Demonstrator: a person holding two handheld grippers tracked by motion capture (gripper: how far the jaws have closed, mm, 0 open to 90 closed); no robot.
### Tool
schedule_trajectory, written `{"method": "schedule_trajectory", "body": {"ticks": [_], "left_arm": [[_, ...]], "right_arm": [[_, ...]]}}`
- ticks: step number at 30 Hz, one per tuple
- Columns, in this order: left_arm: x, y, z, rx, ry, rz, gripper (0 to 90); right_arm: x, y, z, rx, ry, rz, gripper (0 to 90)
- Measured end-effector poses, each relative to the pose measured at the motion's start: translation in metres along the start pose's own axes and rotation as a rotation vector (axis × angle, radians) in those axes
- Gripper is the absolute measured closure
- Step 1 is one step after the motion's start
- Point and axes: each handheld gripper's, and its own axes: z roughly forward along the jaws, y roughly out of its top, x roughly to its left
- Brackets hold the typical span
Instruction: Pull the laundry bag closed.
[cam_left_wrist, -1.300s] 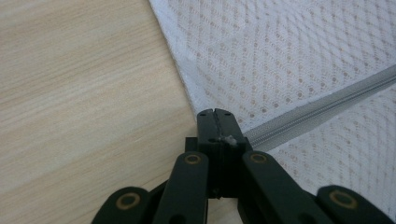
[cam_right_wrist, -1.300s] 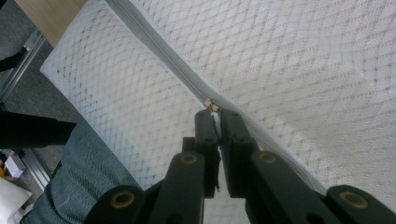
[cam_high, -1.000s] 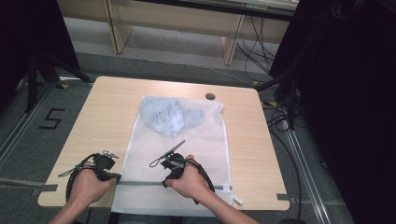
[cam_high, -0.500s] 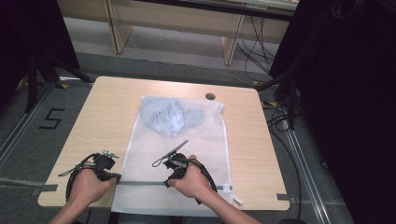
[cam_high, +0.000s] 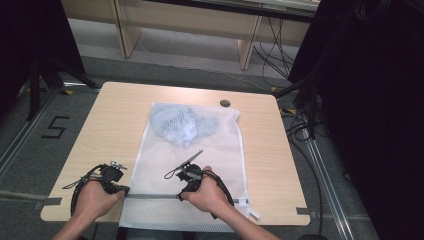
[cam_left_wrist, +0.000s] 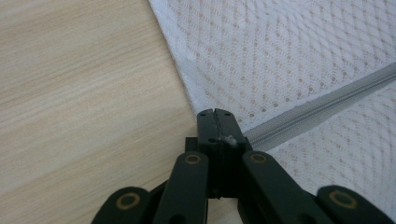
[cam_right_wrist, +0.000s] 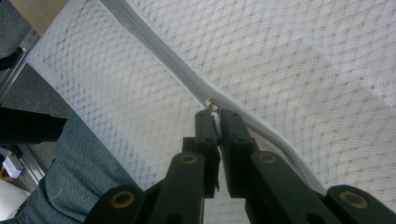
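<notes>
Right gripper (cam_right_wrist: 215, 114) pinching zipper pull (cam_right_wrist: 212, 104), left gripper (cam_left_wrist: 218, 122) clamping bag edge (cam_left_wrist: 187, 88)

lab | taped floor number (cam_high: 56, 127) | black curtains (cam_high: 370, 100) | loose cables (cam_high: 272, 50)

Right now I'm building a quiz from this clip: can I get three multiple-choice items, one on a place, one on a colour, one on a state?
1. Where does the blue garment lie?
A. inside the mesh bag's far end
B. on the floor
C. on bare table

2. What colour is the zipper?
A. red
B. grey
C. black

3. How does the left gripper stand?
A. wide open
B. lying loose
C. shut at the zipper's end

Answers: A, it shows through the mesh bag; B, a grey band crosses the white netting; C, its jaws meet there.
</notes>
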Motion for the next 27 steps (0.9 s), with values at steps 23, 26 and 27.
{"method": "schedule_trajectory", "body": {"ticks": [23, 26, 27], "left_arm": [[0.0003, 0.0, 0.0, -0.001, 0.001, 0.006, 90.0], [0.0002, 0.0006, -0.0006, 0.009, 0.0, 0.004, 90.0], [0.0004, 0.0001, -0.0002, 0.001, 0.001, 0.007, 90.0]], "right_arm": [[-0.0056, -0.0043, -0.0049, -0.005, -0.003, 0.009, 87.1], [-0.0058, -0.0049, -0.0058, -0.007, 0.002, 0.021, 87.1], [-0.0064, -0.0053, -0.0061, -0.008, 0.004, 0.021, 87.0]]}}
